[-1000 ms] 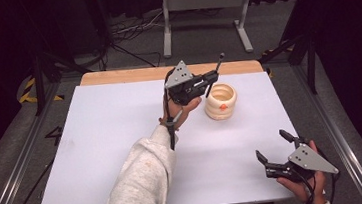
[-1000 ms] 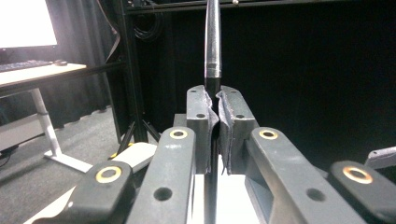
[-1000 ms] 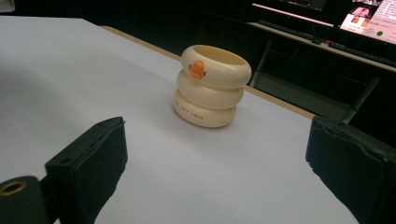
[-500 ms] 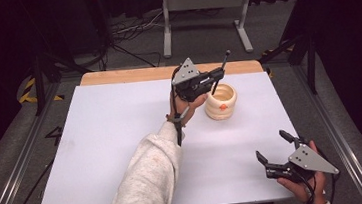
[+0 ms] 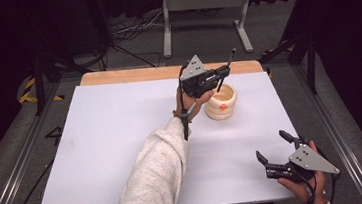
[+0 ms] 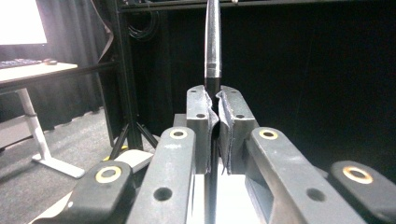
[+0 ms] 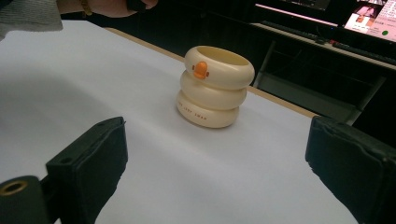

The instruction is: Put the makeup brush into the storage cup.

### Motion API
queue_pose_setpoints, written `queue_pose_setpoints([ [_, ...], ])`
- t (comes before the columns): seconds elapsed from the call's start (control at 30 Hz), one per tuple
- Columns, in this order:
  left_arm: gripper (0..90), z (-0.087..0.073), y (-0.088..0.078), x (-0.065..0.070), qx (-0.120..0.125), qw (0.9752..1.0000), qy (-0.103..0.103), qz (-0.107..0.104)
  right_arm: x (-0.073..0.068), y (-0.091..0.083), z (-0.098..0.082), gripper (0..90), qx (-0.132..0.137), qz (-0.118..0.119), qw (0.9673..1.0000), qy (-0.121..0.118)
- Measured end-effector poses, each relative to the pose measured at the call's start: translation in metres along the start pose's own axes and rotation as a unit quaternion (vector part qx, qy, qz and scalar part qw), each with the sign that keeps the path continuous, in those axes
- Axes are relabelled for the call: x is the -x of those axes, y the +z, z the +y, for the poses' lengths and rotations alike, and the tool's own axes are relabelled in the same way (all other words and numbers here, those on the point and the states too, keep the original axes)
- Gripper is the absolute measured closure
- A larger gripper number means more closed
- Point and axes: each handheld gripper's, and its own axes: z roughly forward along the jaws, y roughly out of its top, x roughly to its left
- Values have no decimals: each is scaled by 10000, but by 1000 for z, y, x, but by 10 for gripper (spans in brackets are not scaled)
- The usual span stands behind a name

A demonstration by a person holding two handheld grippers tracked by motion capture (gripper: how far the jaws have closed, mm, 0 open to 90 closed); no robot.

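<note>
Where the white sheet covers the bench, only a strip of bare wood shows along the far edge. Near that far edge, right of centre, stands a cream holder shaped like stacked rings, open at the top, an orange mark on its front; it sits upright. Left gripper raised above the holder's left side, sleeved forearm reaching from the near edge. Its jaws are pressed onto a thin dark pen, which sticks up and away past the tips, tilted; in the left gripper view it rises straight between the pads. Right gripper low near the bench's near right corner, jaws spread wide, nothing between them, pointing toward the holder.
</note>
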Motion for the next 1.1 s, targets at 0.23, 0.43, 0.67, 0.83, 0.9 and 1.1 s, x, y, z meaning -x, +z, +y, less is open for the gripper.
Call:
queue_pose_setpoints([
  [0.23, 840, -4, 11, 3, -129, 9999, 62, -70, 2, 0, -1, 60, 15, 18, 10000, 23],
  [0.43, 840, -9, 15, 0, -142, 9999, 19, -78, 1, 0, -1, 62, 6, 41, 10000, 17],
  [0.67, 840, -13, 18, 0, -203, 9997, -23, -164, 1, 0, -1, 64, -6, 86, 9999, 66],
  [0.83, 840, -15, 19, -1, -286, 9995, 3, -141, 2, -1, -1, 70, 0, 82, 10000, 56],
  [0.9, 839, -19, 19, -2, -292, 9995, -8, -139, 2, 0, -1, 70, 1, 79, 9999, 82],
  [1.1, 839, -24, 21, -4, -377, 9992, -24, -139, 2, 0, -1, 70, -4, 129, 9999, 99],
])
